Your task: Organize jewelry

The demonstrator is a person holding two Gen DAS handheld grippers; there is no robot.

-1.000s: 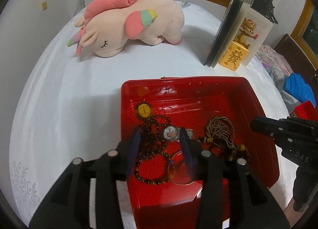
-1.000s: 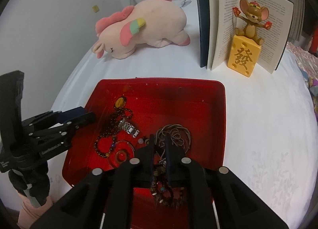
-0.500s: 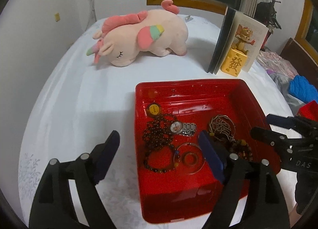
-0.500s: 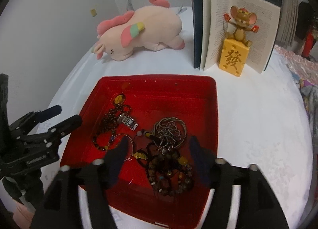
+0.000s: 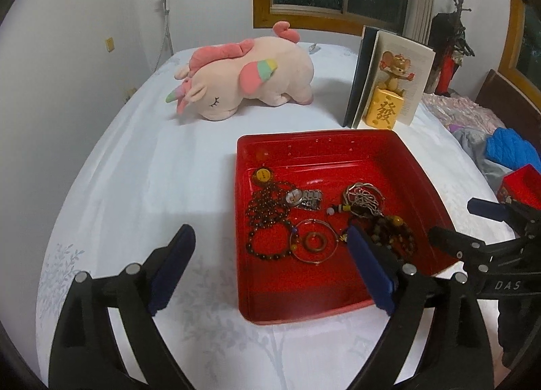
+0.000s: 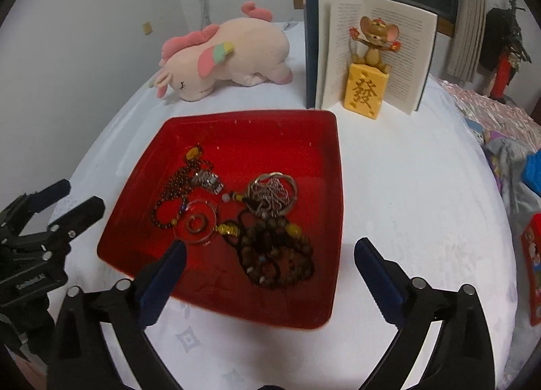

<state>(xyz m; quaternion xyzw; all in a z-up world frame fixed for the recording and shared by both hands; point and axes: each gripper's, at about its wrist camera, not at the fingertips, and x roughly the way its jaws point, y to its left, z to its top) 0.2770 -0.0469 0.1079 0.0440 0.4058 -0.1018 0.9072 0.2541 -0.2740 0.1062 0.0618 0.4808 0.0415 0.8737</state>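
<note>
A red tray (image 5: pixel 338 143) lies on the white sheet and holds a dark bead necklace (image 5: pixel 267 210), a watch (image 5: pixel 302 199), a silver chain bundle (image 5: pixel 365 195), a clear bangle (image 5: pixel 314 244) and brown bead bracelets (image 5: pixel 394 237). My left gripper (image 5: pixel 268 232) hovers over the tray's near left part, its jaws opening wide and gripping nothing. My right gripper (image 6: pixel 270 246) hangs above the brown bead bracelets (image 6: pixel 277 254) near the tray's (image 6: pixel 250 116) front edge. Its jaws are opening too, and its pads touch nothing.
A pink plush unicorn (image 5: pixel 243 75) lies behind the tray. An open book (image 6: pixel 402 48) stands at the back right with a mouse figurine on a yellow block (image 6: pixel 365 89). A small red box (image 5: pixel 522 187) and blue cloth (image 5: pixel 510 148) sit at the right.
Both grippers have gone from nearly shut among the jewelry to wide open and have drawn back and upward. The beads and chains now lie loose in the tray.
</note>
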